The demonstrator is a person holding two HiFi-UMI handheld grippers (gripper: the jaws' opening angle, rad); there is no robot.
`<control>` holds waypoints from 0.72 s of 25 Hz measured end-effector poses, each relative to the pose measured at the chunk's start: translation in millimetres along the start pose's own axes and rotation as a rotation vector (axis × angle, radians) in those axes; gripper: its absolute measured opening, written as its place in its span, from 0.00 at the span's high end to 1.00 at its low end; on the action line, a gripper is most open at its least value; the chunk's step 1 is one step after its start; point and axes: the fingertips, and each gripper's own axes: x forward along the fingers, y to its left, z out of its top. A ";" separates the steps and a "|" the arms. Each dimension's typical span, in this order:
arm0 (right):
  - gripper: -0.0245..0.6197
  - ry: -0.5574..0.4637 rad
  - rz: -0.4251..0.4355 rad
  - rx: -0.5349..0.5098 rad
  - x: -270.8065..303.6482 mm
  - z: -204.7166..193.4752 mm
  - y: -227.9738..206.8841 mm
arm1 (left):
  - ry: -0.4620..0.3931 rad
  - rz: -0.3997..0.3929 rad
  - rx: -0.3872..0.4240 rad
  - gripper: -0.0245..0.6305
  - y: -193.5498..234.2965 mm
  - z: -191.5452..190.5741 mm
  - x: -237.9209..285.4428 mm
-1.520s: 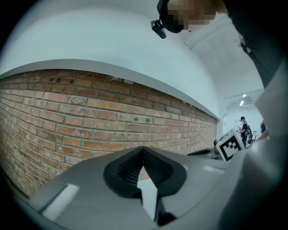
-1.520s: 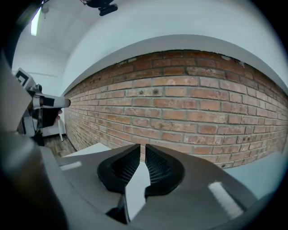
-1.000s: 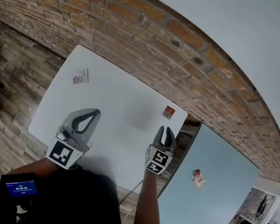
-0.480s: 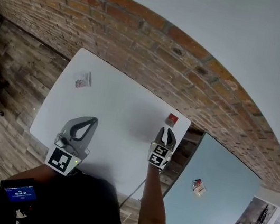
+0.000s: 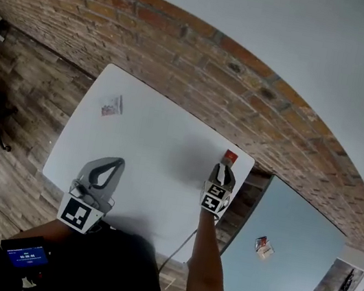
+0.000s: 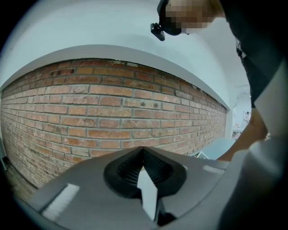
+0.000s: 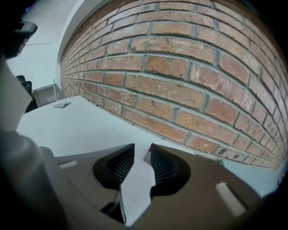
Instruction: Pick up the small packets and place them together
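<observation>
A small red packet (image 5: 229,158) lies at the far right corner of the white table (image 5: 153,150). My right gripper (image 5: 223,172) sits just short of it, open; its jaws have just been opening. In the right gripper view a sliver of the red packet (image 7: 147,155) shows at the tips of the right gripper (image 7: 142,151), with no pad pressing on it. A second packet (image 5: 112,105) lies at the table's far left, also seen as a packet (image 7: 61,105) in the right gripper view. My left gripper (image 5: 110,166) hangs shut and empty over the near left; the left gripper (image 6: 143,151) faces the brick wall.
A brick wall (image 5: 204,61) runs behind the table. A pale blue table (image 5: 291,237) stands to the right with another small packet (image 5: 263,245) on it. Wood floor (image 5: 17,91) lies to the left.
My right gripper has moved away from me toward the far right corner, up to the red packet, and its jaws have parted. The left gripper has barely shifted.
</observation>
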 end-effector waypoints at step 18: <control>0.77 0.131 0.004 -0.054 43.0 -36.8 -5.8 | 0.065 0.054 -0.006 0.96 1.0 -13.0 -8.2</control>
